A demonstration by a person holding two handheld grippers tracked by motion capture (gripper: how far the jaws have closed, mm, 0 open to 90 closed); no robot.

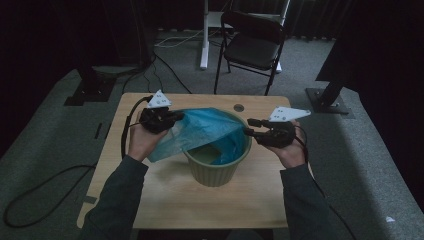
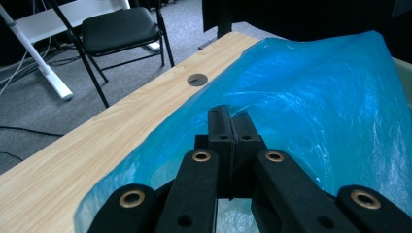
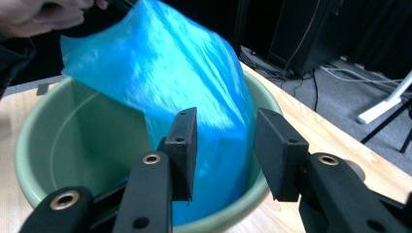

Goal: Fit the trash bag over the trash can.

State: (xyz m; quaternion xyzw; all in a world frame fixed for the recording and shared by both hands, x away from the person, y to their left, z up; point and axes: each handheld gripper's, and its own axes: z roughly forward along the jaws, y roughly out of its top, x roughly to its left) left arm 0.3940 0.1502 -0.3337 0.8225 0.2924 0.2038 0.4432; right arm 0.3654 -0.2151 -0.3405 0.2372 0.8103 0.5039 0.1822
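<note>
A green plastic bucket (image 1: 215, 170) stands in the middle of the wooden table (image 1: 165, 200). A blue plastic bag (image 1: 205, 127) is draped across its mouth, and part of it hangs inside. My left gripper (image 1: 172, 117) is shut on the bag's left edge and holds it up beside the rim. In the left gripper view its jaws (image 2: 231, 119) are pressed together on the blue film (image 2: 316, 92). My right gripper (image 1: 248, 127) is at the bucket's right rim. Its jaws (image 3: 226, 141) stand apart, with the bag (image 3: 170, 68) behind the gap and the pads not touching it. The bucket's wall (image 3: 73, 131) lies below.
A black folding chair (image 1: 252, 42) and a white desk leg (image 1: 204, 35) stand beyond the table's far edge. There is a round hole (image 1: 239, 107) in the tabletop behind the bucket. Cables run across the grey carpet at left.
</note>
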